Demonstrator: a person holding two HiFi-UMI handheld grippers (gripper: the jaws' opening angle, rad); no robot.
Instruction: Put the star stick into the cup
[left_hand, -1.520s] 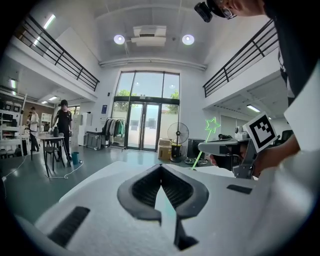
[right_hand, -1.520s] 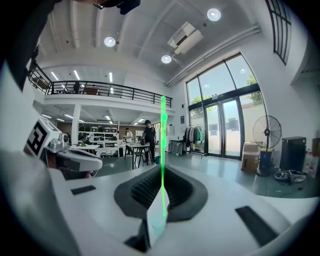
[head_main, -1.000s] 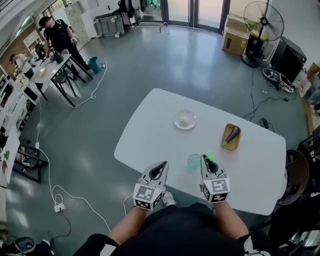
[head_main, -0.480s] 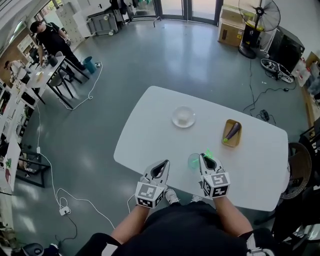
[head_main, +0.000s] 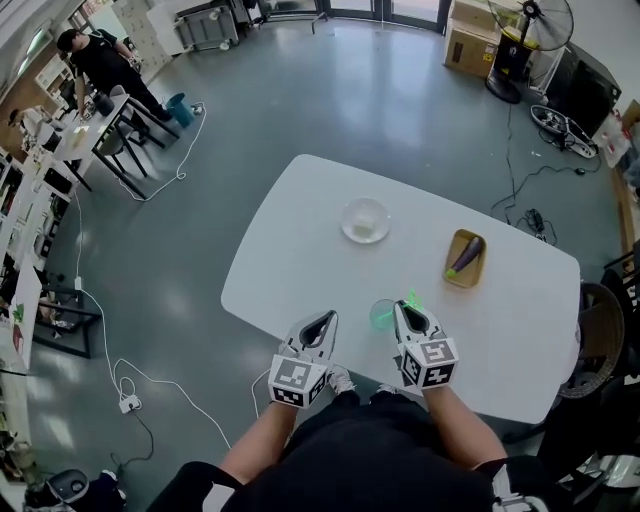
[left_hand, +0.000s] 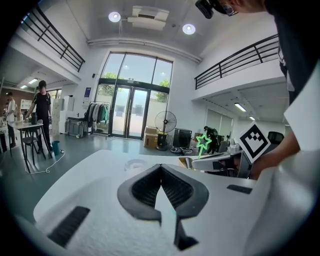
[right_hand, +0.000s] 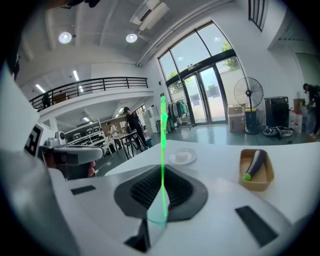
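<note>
A translucent green cup (head_main: 383, 315) stands near the front edge of the white table (head_main: 300, 240). My right gripper (head_main: 408, 311) is just right of it, shut on the green star stick (head_main: 413, 300). In the right gripper view the stick (right_hand: 163, 145) rises upright through the closed jaws of the right gripper (right_hand: 162, 172). Its lower end overlaps the cup (right_hand: 156, 212); I cannot tell whether it is inside. My left gripper (head_main: 322, 320) hovers left of the cup, shut and empty (left_hand: 161, 169). From the left gripper view the star (left_hand: 203, 141) shows above the right gripper (left_hand: 220, 162).
A clear glass bowl (head_main: 365, 220) sits mid-table. A tan tray (head_main: 452, 268) with a purple eggplant (head_main: 466, 255) lies at the right. A standing fan (head_main: 520, 25) and boxes are far behind. A person (head_main: 100, 65) stands by desks at the far left.
Both grippers have sunk a little toward the table. The right one has rolled slightly with the stick and sits closer beside the cup. The head view has shifted.
</note>
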